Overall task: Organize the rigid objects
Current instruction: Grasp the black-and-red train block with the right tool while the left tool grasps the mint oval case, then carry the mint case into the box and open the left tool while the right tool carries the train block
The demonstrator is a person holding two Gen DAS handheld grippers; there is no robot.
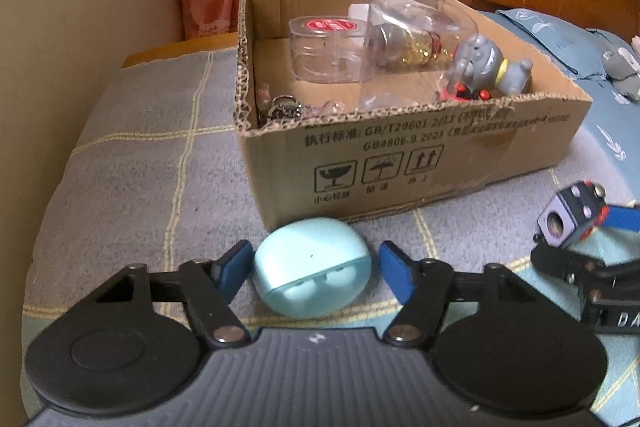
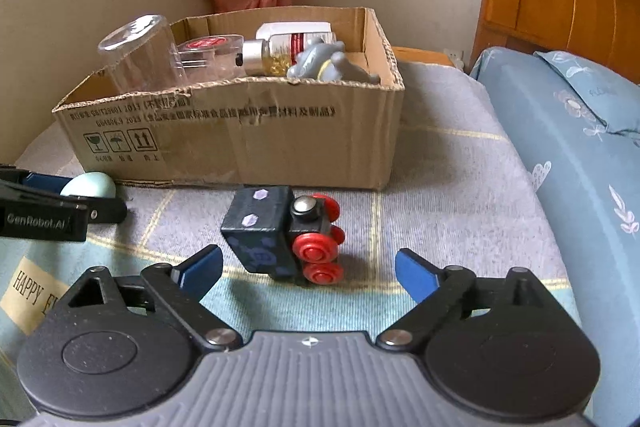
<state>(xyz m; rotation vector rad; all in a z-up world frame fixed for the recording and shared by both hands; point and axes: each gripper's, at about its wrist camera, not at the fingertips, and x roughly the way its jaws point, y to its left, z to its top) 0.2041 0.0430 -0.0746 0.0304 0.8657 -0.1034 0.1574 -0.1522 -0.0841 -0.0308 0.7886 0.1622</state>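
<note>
Your left gripper [image 1: 314,263] brackets the mint earbud case [image 1: 310,267] on the bed [image 1: 120,187], just in front of the cardboard box [image 1: 400,163]. Its jaws are drawn in around the case, though you can't quite see both pads pressing. Your right gripper [image 2: 308,267] has its jaws wide apart, with the toy train [image 2: 284,235] lying free between them, likely next for the box, where 1 grey figurine [image 2: 328,63] already sits.
</note>
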